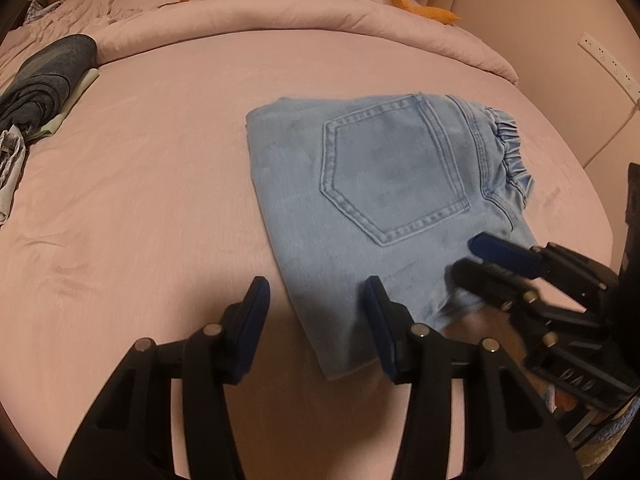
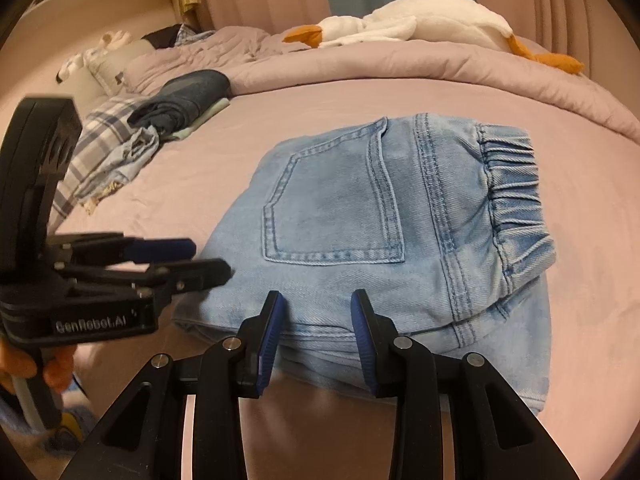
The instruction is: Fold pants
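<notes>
Looks nearly done: jeans (image 1: 372, 216) folded into a compact stack on the bed (image 1: 140, 200), back pocket up, elastic waistband on the side away from the dark clothes pile. Probably only a final tidy or move to the pile left; no loose leg visible.

Left tool (image 1: 316, 320) spread wide, holding nothing, one pad over the near edge of the jeans, the other over bare sheet. Right tool (image 2: 316, 328) at a medium gap, empty, pads straddling the near folded edge of the jeans (image 2: 380, 240); contact with fabric unclear.

Left view only: right tool (image 1: 476, 258) from the side, tips over the near corner of the jeans by the waistband; power strip (image 1: 608, 62) on the wall beyond the jeans.

Right view only: layered fold edges at the near side of the jeans, confirming several thicknesses; left tool (image 2: 204, 258) from the side, beside the jeans' corner; plaid cloth (image 2: 108, 140) next to the dark folded clothes (image 2: 188, 96).

Both views: plush goose (image 2: 420, 20) on the rumpled duvet (image 2: 360, 68), far behind the jeans.
</notes>
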